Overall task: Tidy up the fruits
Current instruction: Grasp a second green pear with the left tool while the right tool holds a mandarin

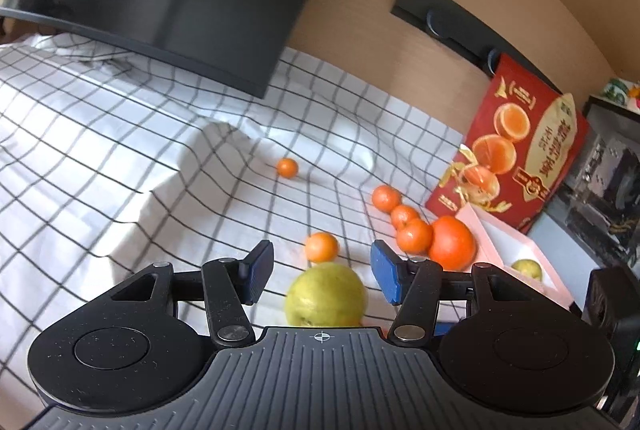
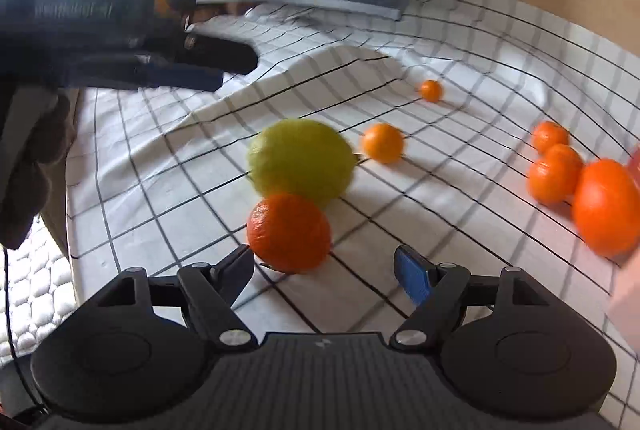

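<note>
The yellow-green fruit is round, dull-skinned and the biggest piece on the checked cloth. It sits just ahead of your left gripper, whose blue-padded fingers stand spread to either side of it with a gap on each side, touching nothing. From your right wrist view, an orange lies touching the near side of that same fruit. Your right gripper has its fingers spread wide just short of the orange; they hold nothing. The left finger tip is close beside the orange, though the blur keeps you from telling whether it touches.

A small mandarin lies just past the green fruit, and another well beyond it. To the right, three mandarins and a large orange bunch together against a pink box, which holds a second yellow-green fruit. A red carton leans behind the box.
</note>
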Demonstrator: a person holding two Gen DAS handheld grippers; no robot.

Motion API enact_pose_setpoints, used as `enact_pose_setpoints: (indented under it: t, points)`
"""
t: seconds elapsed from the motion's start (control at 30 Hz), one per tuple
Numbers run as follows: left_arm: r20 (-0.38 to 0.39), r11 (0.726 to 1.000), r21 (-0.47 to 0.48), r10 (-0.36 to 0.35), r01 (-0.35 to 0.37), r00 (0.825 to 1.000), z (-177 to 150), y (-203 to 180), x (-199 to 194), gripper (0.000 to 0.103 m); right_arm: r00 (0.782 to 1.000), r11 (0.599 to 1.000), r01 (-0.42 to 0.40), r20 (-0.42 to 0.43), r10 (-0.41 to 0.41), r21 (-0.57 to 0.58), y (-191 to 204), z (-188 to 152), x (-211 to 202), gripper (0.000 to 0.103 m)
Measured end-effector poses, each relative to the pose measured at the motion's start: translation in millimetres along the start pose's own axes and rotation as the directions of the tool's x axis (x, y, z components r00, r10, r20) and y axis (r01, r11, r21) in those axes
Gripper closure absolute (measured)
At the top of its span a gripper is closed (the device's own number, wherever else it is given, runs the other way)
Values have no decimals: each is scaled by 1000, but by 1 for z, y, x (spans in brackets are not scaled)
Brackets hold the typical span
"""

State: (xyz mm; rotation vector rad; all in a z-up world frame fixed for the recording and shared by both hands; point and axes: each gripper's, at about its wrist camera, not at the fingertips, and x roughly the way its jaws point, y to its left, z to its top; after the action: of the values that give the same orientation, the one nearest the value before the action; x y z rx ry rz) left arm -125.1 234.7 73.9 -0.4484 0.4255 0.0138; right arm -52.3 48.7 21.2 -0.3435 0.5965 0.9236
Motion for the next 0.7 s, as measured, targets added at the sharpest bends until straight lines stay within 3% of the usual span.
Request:
enact_pose_setpoints:
  t: [0.17,0.27,0.37,0.5,0.67,0.7]
  points:
    - [-27,999,40,-8,10,1000,-6,-15,8,44,999,996,34,38,-37,87,-22,-1,-16,29]
    - [-30,996,94,7,-4,1000,-10,-25,11,44,999,994,11,29,-14,108,-30,-1,-17,30]
    - [-17,991,134,22,-19,1000,-11,-31,11,44,1000,995,-18,18,16,98,-26,-1,-10,30]
    - [-3,994,110,21,-21,1000,-9,-26,7,44,999,998,-30,-8,31,47,-6,1,5,32]
    - [0,996,76,50,-50,999,-6,-13,5,44,999,999,-50,-14,50,-9,12,3,7,60]
    - [-1,996,72,52,-52,999,-6,-11,5,44,999,999,-51,-15,51,-14,13,3,6,61]
